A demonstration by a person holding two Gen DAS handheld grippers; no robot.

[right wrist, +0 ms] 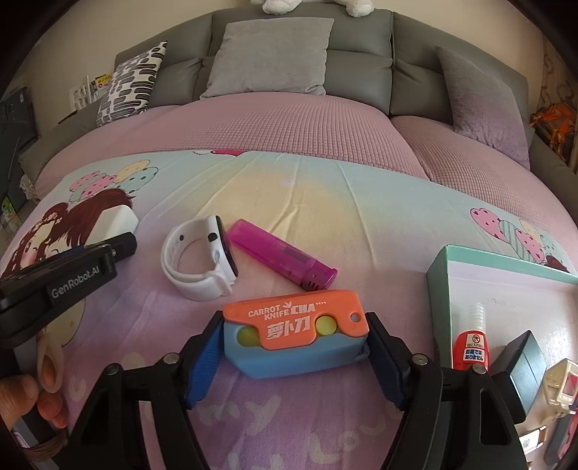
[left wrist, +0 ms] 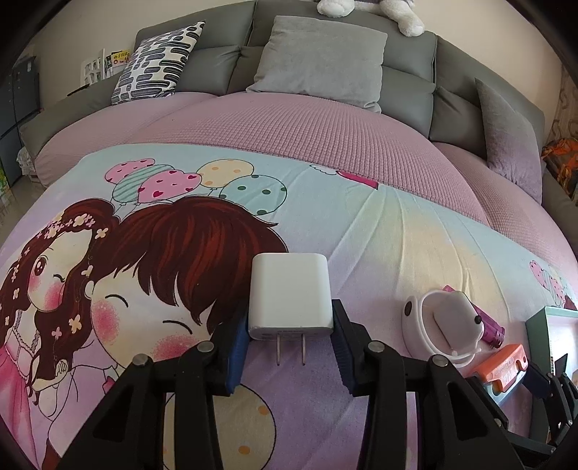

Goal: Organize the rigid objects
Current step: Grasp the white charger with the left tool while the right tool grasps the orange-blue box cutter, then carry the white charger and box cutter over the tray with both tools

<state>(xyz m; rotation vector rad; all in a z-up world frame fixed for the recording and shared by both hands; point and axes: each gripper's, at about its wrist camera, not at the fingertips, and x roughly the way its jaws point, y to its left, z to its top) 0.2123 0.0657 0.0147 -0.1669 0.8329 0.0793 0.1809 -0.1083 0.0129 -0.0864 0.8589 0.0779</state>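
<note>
Pinching two small hard things on the bed at once.
We clamp the left gripper (left wrist: 290,347) on the light, slick white charger (left wrist: 290,294) lower centre; our right gripper (right wrist: 292,356) squeezes the stiff carrot knife (right wrist: 294,334) by its ends.

Soft, even daylight in two fisheye wrist views.
Illumination is diffuse, without harsh glare; the wall (left wrist: 90,32) behind the sofa (left wrist: 224,61) reads brightest. Faint, soft-edged shadows lie beneath the white charger (left wrist: 289,293) and the orange knife toy (right wrist: 294,321). Strong barrel distortion bows the bedspread (right wrist: 325,188) into a dome, and dark vignetting fills all corners. Central detail is sharp; printed lettering is legible, while peripheral regions soften slightly.
</note>
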